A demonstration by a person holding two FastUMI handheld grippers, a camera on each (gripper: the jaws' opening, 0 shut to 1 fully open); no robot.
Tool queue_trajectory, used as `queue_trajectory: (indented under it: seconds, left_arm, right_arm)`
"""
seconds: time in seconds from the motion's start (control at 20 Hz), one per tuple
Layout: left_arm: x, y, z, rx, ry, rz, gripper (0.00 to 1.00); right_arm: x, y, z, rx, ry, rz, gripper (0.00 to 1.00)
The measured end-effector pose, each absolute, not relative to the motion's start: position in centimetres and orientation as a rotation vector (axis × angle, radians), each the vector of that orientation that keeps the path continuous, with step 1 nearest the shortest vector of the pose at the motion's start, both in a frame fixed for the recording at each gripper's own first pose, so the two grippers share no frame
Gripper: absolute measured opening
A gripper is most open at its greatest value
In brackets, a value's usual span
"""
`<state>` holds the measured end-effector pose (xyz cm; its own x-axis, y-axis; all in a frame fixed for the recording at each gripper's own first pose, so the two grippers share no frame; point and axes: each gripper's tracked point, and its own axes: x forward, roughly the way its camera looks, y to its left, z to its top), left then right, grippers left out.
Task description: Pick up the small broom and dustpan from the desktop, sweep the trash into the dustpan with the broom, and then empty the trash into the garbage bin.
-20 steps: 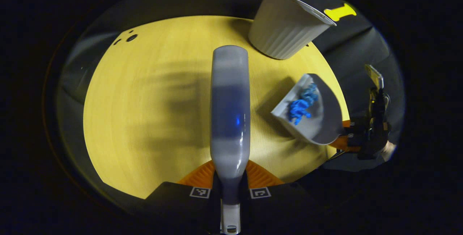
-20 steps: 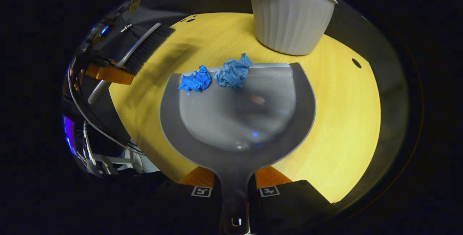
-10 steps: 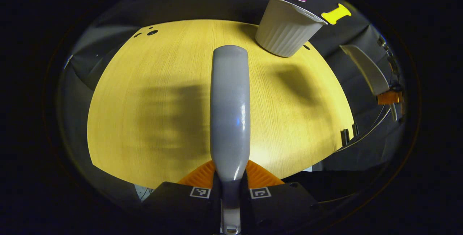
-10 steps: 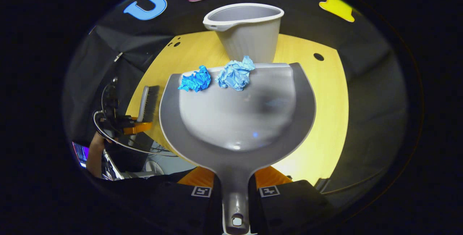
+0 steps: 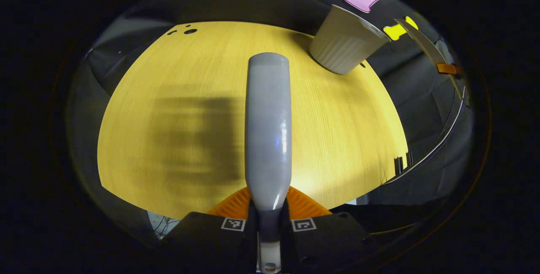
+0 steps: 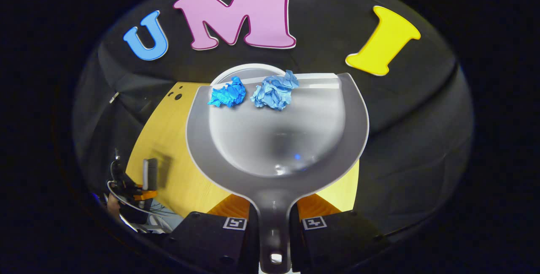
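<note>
A round yellow wood-grain table stands in a booth walled with black cloth.

Left gripper: both fingers are closed on the handle of the broom. The grey broom back runs straight away from the camera, above the tabletop. A blurred shadow lies on the table to its left. In the right gripper view this gripper and the broom appear small at lower left, beside the table edge, with a hand below them.

Right gripper: both fingers are closed on the handle of the dustpan. The pan is held raised, with its open front edge toward the wall. Two crumpled blue wads lie side by side just inside that front edge, toward its left half.

The grey ribbed bin stands at the far right of the table. In the right gripper view its rim shows directly behind the pan's front edge. In the left gripper view the dustpan appears edge-on, just right of the bin and above it.
</note>
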<state>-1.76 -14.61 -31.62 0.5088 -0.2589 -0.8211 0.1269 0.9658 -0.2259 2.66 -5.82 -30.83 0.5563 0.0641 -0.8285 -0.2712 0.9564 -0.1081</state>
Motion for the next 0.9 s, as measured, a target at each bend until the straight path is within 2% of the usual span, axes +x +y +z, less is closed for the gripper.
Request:
queue_trajectory:
  seconds: [0.15, 0.2, 0.25, 0.4, 0.45, 0.6, 0.65, 0.9]
  left_arm:
    - [-1.0, -12.4, -30.7, -0.13, 0.991, -0.193, 0.25]
    - [-0.8, -11.7, -30.3, -0.135, 0.981, -0.183, 0.25]
    - [-0.6, -11.1, -29.9, -0.147, 0.973, -0.174, 0.25]
    - [-0.9, -10.0, -29.2, -0.181, 0.96, -0.153, 0.25]
    - [-0.9, -9.7, -29.1, -0.182, 0.959, -0.147, 0.22]
    - [-0.2, -8.1, -29.0, -0.161, 0.957, -0.139, 0.29]
    - [-0.1, -8.2, -29.1, -0.166, 0.959, -0.14, 0.25]
    - [0.5, -9.1, -29.0, -0.144, 0.961, -0.159, 0.25]
  right_arm:
    - [3.2, -6.7, -33.1, -0.404, 0.941, 0.164, 0.33]
    - [3.3, -6.9, -33.4, -0.426, 0.948, 0.163, 0.29]
    - [3.2, -6.9, -32.8, -0.441, 0.949, 0.161, 0.33]
    - [3.2, -7.2, -32.1, -0.402, 0.93, 0.143, 0.33]
    - [3.5, -7.3, -32.3, -0.4, 0.925, 0.125, 0.33]
    - [4.8, -8.9, -32.1, -0.445, 0.862, 0.02, 0.33]
    - [5.1, -9.2, -32.2, -0.473, 0.843, -0.002, 0.33]
    - [6.7, -10.5, -31.4, -0.753, 0.727, -0.094, 0.33]
